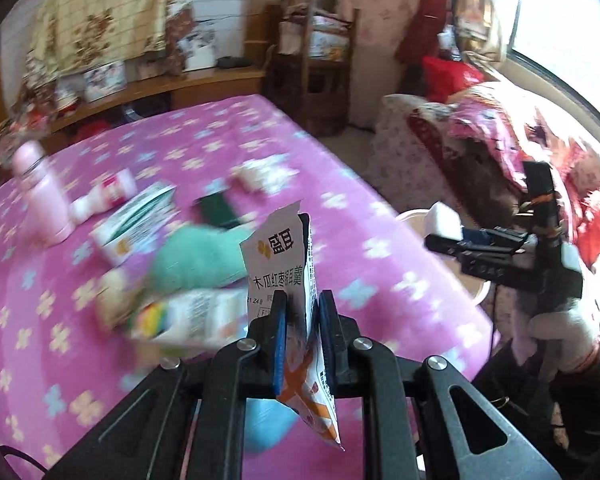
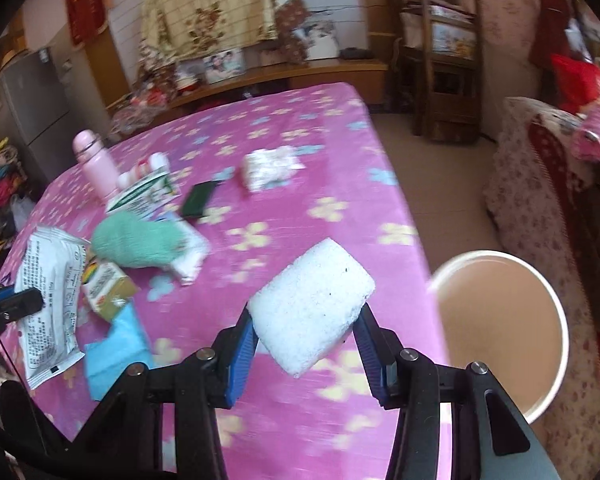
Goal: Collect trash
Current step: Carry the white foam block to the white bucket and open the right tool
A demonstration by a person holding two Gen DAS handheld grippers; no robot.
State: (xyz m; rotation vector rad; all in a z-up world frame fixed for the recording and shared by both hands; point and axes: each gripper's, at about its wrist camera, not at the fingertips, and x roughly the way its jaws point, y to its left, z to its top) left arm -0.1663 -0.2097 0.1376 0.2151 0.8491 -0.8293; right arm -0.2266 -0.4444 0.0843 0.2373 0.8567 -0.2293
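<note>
Midway, by the look of things: left gripper (image 1: 303, 322) clenched on a white and orange printed snack wrapper (image 1: 290, 280), held upright above the near edge of the bed with the pink flowered sheet (image 2: 300, 128); right gripper (image 2: 306, 342) clamped on a white spongy foam block (image 2: 314, 304), lifted off the sheet near the bed's right edge. Just beside that edge, on the floor, a round white-rimmed beige bin (image 2: 500, 336), seemingly empty, so apparently nothing dropped in yet. Left on the sheet toward the near left corner: a green-and-yellow drink carton (image 2: 106, 290), a crumpled white packet (image 2: 270, 166) farther back, a green-and-white box (image 2: 144, 196), a small white bottle with red label (image 2: 142, 170). Probably not trash: pink flask (image 2: 96, 164), mint green knitted cloth (image 2: 136, 242), blue folded cloth (image 2: 116, 352), dark phone-like slab (image 2: 199, 199). Both held pieces next for the bin, then more trips.
</note>
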